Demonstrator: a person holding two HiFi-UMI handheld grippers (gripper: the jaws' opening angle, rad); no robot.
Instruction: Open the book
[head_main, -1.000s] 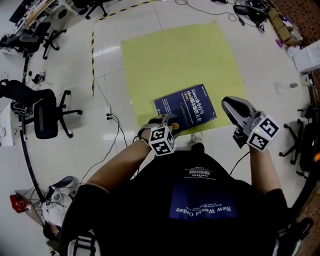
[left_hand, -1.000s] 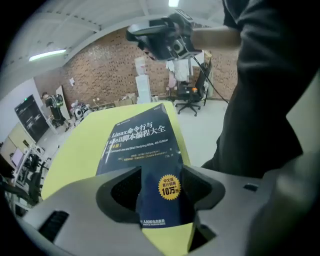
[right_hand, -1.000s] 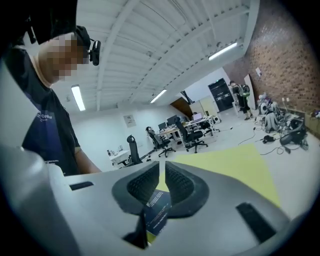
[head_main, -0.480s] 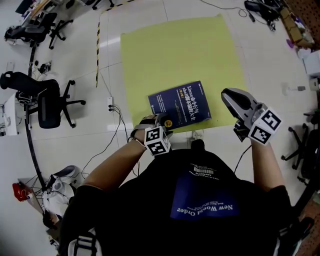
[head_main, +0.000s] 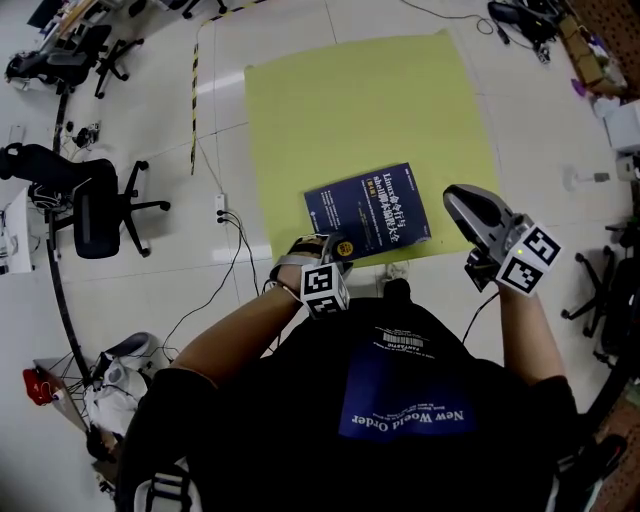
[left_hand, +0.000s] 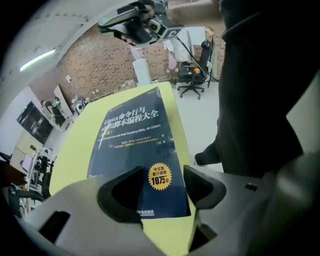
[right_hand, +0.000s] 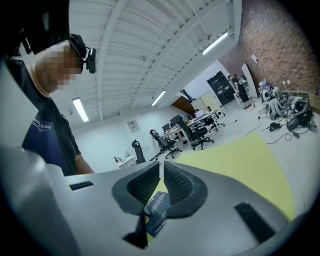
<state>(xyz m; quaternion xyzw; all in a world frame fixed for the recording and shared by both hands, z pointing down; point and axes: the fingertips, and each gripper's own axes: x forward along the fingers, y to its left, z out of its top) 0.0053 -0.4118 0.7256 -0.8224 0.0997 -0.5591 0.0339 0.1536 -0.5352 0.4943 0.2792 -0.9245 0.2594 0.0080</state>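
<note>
A dark blue book (head_main: 367, 212) lies closed, cover up, on the near edge of a yellow mat (head_main: 350, 110) on the floor. My left gripper (head_main: 328, 248) points steeply down over the book's near left corner. In the left gripper view the book (left_hand: 132, 145) reaches between the two pads (left_hand: 120, 192), which stand apart from it while the jaws are closing. My right gripper (head_main: 458, 198) hovers above the floor to the right of the book, its pads meeting at the tips. The book (right_hand: 156, 220) shows through the gap below those tips.
White tiled floor surrounds the mat. Black office chairs (head_main: 95, 215) stand to the left and another chair (head_main: 610, 290) to the right. Cables and a power strip (head_main: 222, 215) lie left of the mat, beside striped floor tape (head_main: 193, 100). The person's shoe (head_main: 396, 294) is at the mat's near edge.
My left gripper has dipped a little toward the book's near corner. The book still lies closed in the same place. My right gripper has hardly shifted.
</note>
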